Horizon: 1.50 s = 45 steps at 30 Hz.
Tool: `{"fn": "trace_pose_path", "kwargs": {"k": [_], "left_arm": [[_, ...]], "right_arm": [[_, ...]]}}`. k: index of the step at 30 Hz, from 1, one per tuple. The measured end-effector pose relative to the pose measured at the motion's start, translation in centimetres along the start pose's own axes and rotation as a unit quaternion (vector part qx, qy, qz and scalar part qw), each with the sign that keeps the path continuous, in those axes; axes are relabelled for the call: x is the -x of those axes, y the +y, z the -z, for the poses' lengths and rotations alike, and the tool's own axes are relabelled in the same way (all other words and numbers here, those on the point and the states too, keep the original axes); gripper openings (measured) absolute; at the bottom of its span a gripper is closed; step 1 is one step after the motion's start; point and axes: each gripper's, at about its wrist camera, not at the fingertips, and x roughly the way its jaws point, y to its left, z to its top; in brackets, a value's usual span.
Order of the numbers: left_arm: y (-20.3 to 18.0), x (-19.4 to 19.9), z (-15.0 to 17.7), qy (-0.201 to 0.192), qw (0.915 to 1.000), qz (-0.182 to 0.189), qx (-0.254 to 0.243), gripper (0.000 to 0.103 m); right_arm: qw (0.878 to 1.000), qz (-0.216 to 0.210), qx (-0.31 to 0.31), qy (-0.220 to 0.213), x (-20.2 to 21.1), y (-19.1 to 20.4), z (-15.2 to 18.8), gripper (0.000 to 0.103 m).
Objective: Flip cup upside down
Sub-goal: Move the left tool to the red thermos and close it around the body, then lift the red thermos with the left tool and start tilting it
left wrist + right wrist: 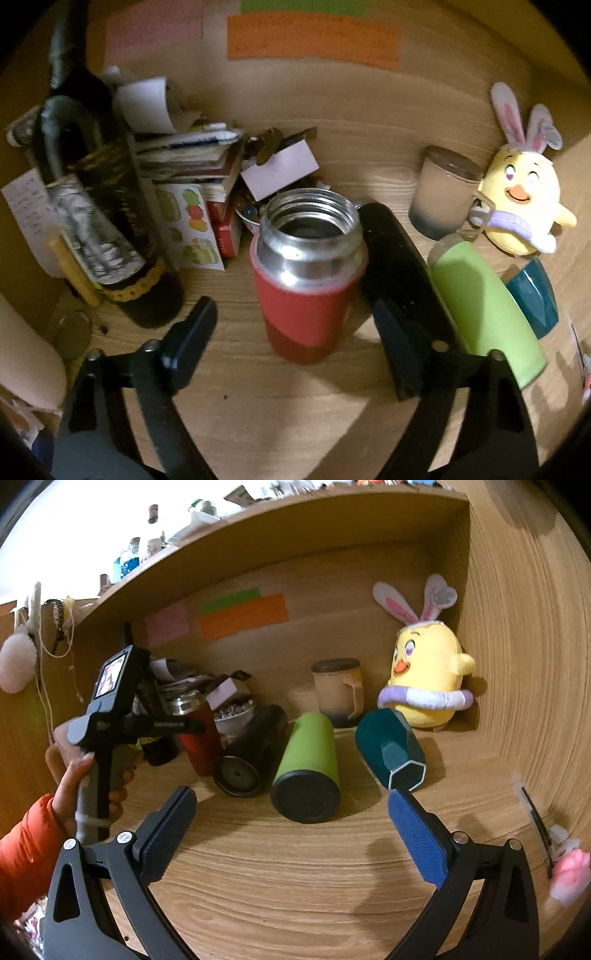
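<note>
Red cup [308, 273] hemmed: black tumbler [399, 266] right, clutter [192, 158] behind; front open.

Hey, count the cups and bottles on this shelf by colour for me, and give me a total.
Red: 1
Black: 1
Green: 1
Teal: 1
Beige mug: 1
Total: 5
</note>
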Motion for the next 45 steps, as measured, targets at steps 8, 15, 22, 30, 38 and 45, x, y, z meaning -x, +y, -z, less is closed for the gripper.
{"fn": "trace_pose_path", "kwargs": {"k": [8, 15, 22, 30, 38, 45], "left_arm": [[0.2, -2.7, -0.8, 0.013, 0.9995, 0.021, 0.022, 0.062], [0.0, -1.6, -0.3, 0.016, 0.9998, 0.010, 0.009, 0.061], [0.1, 1.5, 2.2, 0.018, 0.9997, 0.018, -0.005, 0.061], [-0.9, 6.7, 6.3, 0.009, 0.9976, 0.044, -0.052, 0.061], [-3.9, 9.9, 10.0, 0.010, 0.9905, 0.099, -0.095, 0.061], [-5.6, 11.8, 11.5, 0.021, 0.9803, 0.161, -0.112, 0.061]], "right_arm": [[1.000, -0.003, -0.012, 0.014, -0.8, -0.6, 0.5, 0.103], [1.000, -0.006, -0.017, 0.017, -0.6, -0.8, 0.8, 0.103], [1.000, -0.012, 0.001, 0.026, -0.4, 0.5, 1.4, 0.103], [0.999, -0.025, 0.022, 0.037, 0.5, 2.6, 2.9, 0.103], [0.997, -0.041, 0.033, 0.054, 1.8, 4.7, 4.6, 0.103], [0.995, -0.048, 0.053, 0.067, 2.2, 5.7, 6.3, 0.103]]}}
